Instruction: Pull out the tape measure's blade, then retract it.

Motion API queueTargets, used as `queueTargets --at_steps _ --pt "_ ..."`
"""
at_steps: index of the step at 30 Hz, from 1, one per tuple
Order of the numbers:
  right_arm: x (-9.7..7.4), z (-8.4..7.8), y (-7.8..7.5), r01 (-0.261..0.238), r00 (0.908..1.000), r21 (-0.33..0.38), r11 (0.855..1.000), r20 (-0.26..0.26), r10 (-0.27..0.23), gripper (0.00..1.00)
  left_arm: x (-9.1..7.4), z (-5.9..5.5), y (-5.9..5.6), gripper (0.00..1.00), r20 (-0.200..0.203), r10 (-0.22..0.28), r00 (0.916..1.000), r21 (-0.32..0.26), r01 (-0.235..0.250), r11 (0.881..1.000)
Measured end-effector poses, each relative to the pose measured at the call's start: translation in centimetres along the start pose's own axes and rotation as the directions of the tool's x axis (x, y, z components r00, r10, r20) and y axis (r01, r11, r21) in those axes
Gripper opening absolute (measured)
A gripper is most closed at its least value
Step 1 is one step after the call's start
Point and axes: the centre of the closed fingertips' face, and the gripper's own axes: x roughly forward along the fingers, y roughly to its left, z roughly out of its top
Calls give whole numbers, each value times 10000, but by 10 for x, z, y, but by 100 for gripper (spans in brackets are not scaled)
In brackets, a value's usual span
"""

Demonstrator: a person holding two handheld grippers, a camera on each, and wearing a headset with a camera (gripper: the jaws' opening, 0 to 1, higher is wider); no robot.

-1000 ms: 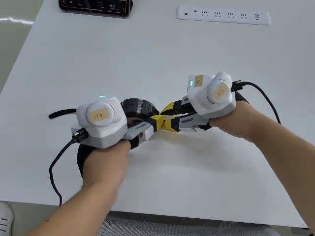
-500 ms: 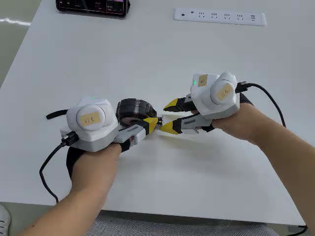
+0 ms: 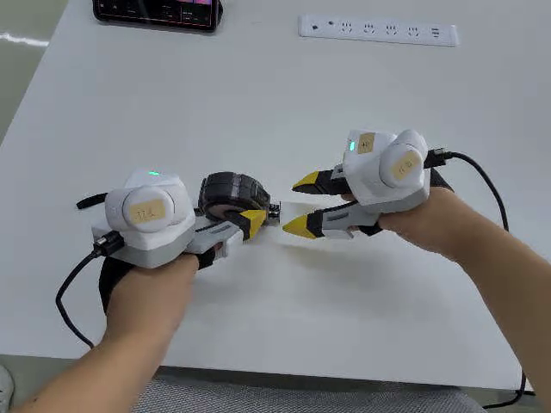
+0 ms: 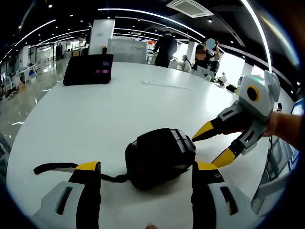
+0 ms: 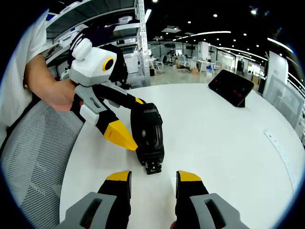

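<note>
Presently we clamp the tape measure [image 4: 159, 155] in the left gripper [image 4: 147, 168]; right gripper [image 3: 301, 205] gapes empty; blade [image 5: 152, 167] in, pull seemingly pending.

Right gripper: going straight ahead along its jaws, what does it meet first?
Right gripper would likely first meet the tape measure, its hook end facing the open jaws; left gripper holds it. Gap hard to judge.

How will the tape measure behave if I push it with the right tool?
The tape measure looks rigid, with a ribbed, rubbery-looking case: probably grippy and dense for its size. It seems to stand on its narrow edge, so a sideways push might tip it. Its strap looks floppy.
</note>
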Motion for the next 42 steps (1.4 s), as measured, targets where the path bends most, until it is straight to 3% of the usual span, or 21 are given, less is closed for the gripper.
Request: queueTargets --at_steps 12,22,25,28,31,42 --pt "-23 -4 0 832 9965 397 9957 69 -835 46 -15 3 6 79 -143 -61 9999 1456 81 9893" --pt "-39 -5 1 1339 9909 350 9904 120 -1344 57 -28 2 9 84 -193 -341 9992 2591 379 9651" --pt "-45 -5 0 1494 9886 388 9880 153 -1501 58 -30 -2 14 85 -338 -379 9987 2679 456 9624" --pt "-50 -6 3 1630 9863 441 9856 179 -1639 61 -34 -4 20 86 -339 -300 9990 3046 389 9517" --pt "-53 -8 6 1721 9848 544 9836 164 -1732 65 -37 -7 24 86 -460 -309 9985 3056 436 9512" --pt "-62 -14 15 1979 9789 927 9758 322 -2016 75 -49 -10 25 92 -585 -739 9956 3476 897 9333"
